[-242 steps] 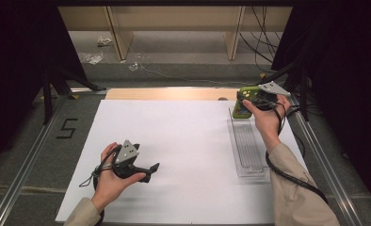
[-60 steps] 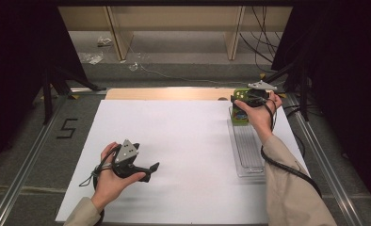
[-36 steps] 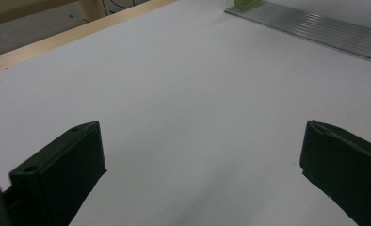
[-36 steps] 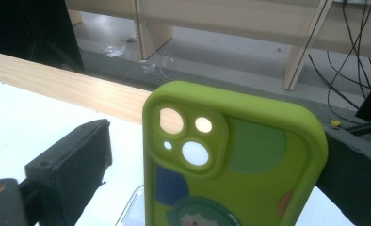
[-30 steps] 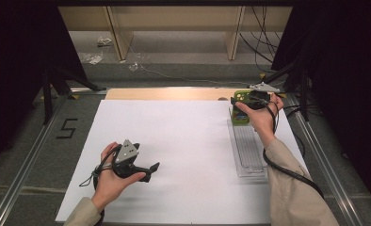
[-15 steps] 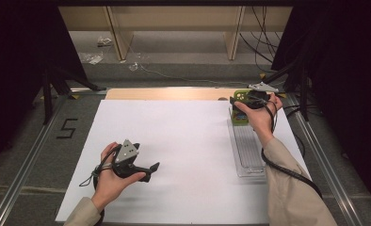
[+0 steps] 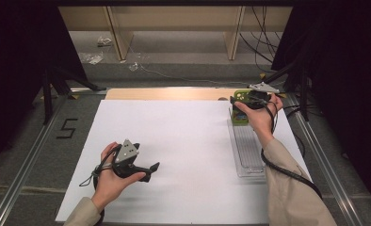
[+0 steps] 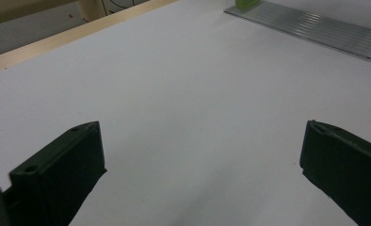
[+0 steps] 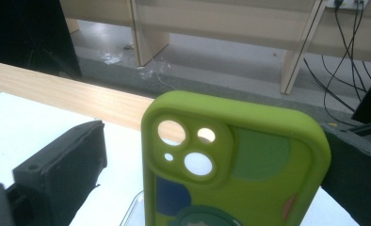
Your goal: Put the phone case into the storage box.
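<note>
Between the spread jaws of the right gripper [image 7: 242, 101], a green phone case [image 9: 230, 165] stands upright, unpinched.

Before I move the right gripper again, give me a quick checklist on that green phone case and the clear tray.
1. Green phone case between the jaws of the right gripper: ok.
2. Jaws shut on the case: cannot tell; the left jaw stands apart from it, the right one sits at its edge.
3. Case upright at the far end of the clear tray: ok.
4. Case seated in a tray groove: cannot tell.
5. Left gripper open, away from the tray: ok.
</note>
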`<action>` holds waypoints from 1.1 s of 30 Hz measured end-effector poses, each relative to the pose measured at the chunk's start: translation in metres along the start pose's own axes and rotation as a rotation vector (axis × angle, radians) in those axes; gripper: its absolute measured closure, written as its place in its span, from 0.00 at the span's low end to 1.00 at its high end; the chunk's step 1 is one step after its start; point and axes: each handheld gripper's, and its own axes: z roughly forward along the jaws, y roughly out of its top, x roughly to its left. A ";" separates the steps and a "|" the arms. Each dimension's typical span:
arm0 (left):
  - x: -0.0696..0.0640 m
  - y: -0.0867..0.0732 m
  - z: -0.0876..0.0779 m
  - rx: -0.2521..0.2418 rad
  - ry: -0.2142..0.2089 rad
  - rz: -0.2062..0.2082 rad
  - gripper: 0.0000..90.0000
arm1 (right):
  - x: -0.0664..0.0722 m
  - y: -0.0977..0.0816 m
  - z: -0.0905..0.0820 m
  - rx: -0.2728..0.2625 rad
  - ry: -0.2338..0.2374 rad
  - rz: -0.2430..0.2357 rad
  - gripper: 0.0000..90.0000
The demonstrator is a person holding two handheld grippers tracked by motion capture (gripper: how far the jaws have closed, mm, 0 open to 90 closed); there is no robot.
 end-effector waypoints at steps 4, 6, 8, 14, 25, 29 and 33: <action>0.000 0.000 0.000 0.000 -0.001 0.001 0.00 | -0.002 0.001 0.000 -0.008 -0.009 0.002 0.01; 0.000 0.000 0.000 0.000 0.000 0.001 0.00 | -0.003 0.001 0.000 -0.010 -0.009 0.004 0.01; 0.000 0.000 0.000 0.000 0.000 0.001 0.00 | -0.003 0.002 0.000 -0.010 -0.009 0.002 0.01; 0.000 0.000 0.000 -0.001 0.001 0.001 0.00 | -0.003 0.002 -0.002 -0.012 -0.012 0.005 0.01; 0.000 0.001 -0.001 -0.003 0.002 0.001 0.00 | 0.001 0.002 -0.014 -0.015 0.000 -0.007 0.02; 0.000 0.001 0.000 -0.002 0.002 0.001 0.00 | 0.003 0.001 -0.019 -0.009 0.007 -0.012 0.02; 0.000 0.001 -0.001 -0.004 0.004 0.001 0.00 | 0.006 0.000 -0.024 -0.011 0.023 -0.016 0.03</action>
